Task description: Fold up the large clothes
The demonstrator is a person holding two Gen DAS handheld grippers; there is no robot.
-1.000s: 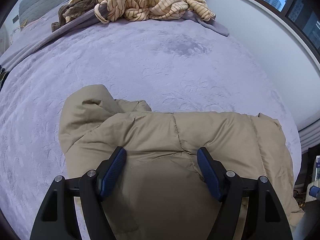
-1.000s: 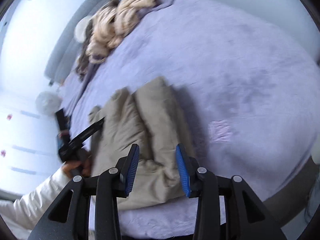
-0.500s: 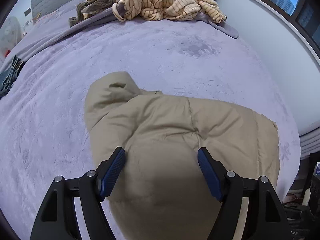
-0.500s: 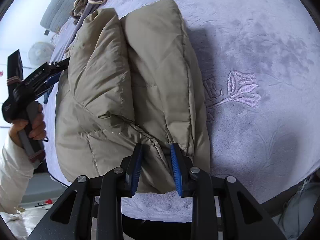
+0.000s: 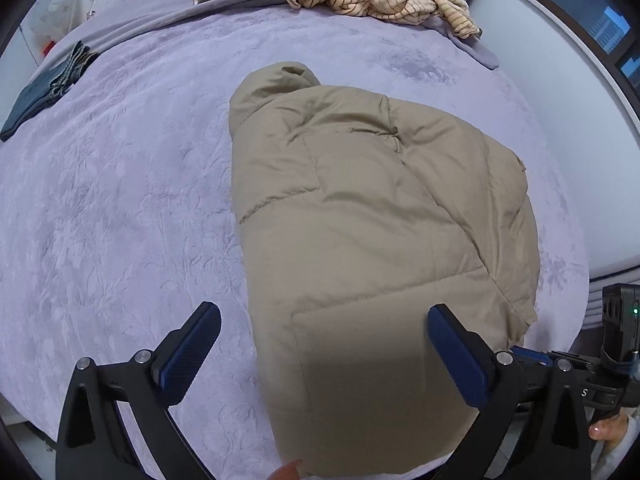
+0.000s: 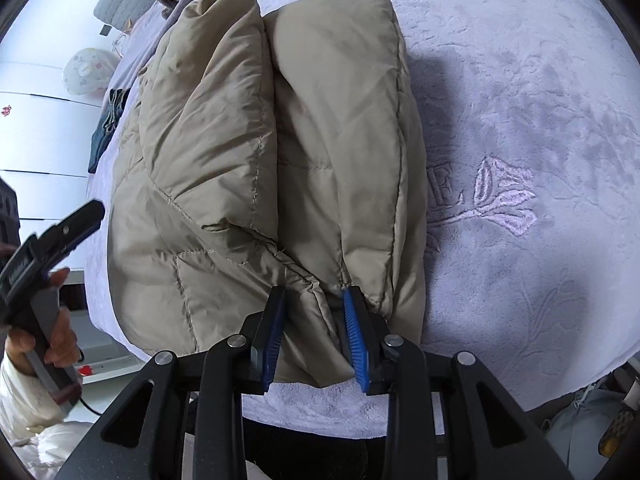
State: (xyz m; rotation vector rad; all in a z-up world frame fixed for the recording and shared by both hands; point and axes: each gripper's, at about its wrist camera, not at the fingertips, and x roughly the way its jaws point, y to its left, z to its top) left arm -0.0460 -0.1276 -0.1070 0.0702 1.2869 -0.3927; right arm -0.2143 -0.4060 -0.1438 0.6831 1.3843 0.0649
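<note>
A beige quilted puffer jacket (image 5: 380, 216) lies folded on the lilac bedspread (image 5: 120, 200), near the bed's close edge. It forms a thick, puffy bundle. From the right wrist view it shows two long padded rolls side by side (image 6: 260, 140), a deep crease running between them. Its near hem bunches into small pleats. The fabric is smooth, slightly shiny, with stitched seams.

Left gripper (image 5: 322, 346) pointing steeply down, jaws opening wide with pads clear of the fabric, its gripping hand (image 6: 56, 320) at 8 o'clock in the right wrist view, right gripper (image 6: 314, 330) tilted down, jaws opening slightly yet pads pinching the puffer jacket (image 6: 256, 152) hem fold
</note>
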